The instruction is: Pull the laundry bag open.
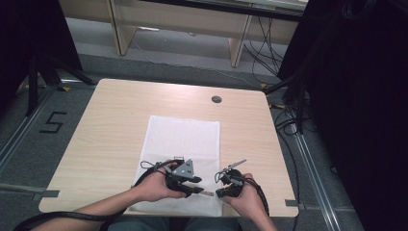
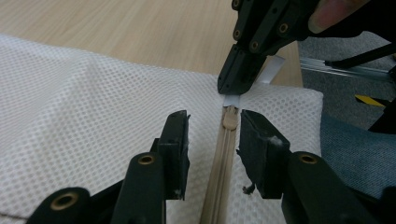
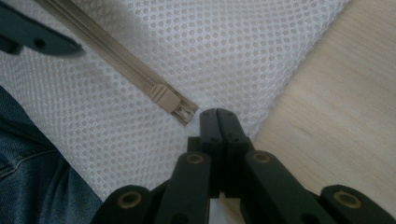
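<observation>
A white mesh bag [image 1: 183,137] lies flat on the table, its beige zipper [image 2: 219,177] running along the near edge. The zipper's slider [image 2: 229,120] sits at the right end of the track. My left gripper [image 2: 212,126] is open, one jaw on each side of the zipper just short of the slider. My right gripper [image 3: 218,114] is shut on a small white tab [image 2: 232,99] at the bag's corner, just past the slider [image 3: 166,97]. In the high view both the left gripper [image 1: 199,185] and the right gripper [image 1: 219,192] meet at the bag's near right corner.
The wooden table [image 1: 110,125] has a round cable hole [image 1: 216,99] at the back. The bag's near edge hangs over the table's front edge above the person's jeans [image 3: 28,177]. Black stands and cables flank the table.
</observation>
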The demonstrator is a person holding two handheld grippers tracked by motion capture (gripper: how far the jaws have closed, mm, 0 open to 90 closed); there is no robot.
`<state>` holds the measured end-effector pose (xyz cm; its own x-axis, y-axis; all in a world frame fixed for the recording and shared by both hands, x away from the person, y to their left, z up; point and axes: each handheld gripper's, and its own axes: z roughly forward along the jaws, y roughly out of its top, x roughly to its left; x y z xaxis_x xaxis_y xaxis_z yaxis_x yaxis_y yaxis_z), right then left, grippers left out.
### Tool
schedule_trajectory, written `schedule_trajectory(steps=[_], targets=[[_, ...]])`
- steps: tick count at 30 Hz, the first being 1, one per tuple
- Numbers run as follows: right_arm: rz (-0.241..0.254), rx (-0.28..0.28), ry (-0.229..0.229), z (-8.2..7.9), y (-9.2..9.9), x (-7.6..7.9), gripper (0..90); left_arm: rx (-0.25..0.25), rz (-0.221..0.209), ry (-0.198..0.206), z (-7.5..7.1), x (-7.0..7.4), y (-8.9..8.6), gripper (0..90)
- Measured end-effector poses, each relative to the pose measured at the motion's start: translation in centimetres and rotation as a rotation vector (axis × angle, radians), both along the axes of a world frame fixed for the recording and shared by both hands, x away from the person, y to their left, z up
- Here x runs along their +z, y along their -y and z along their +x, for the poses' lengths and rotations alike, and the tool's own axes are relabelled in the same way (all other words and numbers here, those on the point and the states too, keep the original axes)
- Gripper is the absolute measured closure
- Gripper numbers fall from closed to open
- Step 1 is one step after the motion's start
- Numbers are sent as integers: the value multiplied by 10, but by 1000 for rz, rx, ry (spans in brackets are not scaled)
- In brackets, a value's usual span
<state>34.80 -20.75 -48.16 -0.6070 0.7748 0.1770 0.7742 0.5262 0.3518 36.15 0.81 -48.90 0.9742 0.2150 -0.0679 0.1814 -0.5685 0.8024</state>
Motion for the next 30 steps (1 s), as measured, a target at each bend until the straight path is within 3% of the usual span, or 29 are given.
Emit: schedule_trajectory(steps=[2, 6, 11, 30], targets=[[-1, -4, -3, 0, 0, 0, 900, -22, 27, 18, -1, -2, 7, 645], [3, 3, 8, 1, 0, -1, 900, -27, 27, 4, -2, -4, 14, 665], [1, -6, -3, 0, 0, 0, 900, -56, 54, 21, -1, -7, 23, 698], [-3, 7, 12, 1, 0, -1, 900, -75, 104, 34, -1, -18, 40, 742]])
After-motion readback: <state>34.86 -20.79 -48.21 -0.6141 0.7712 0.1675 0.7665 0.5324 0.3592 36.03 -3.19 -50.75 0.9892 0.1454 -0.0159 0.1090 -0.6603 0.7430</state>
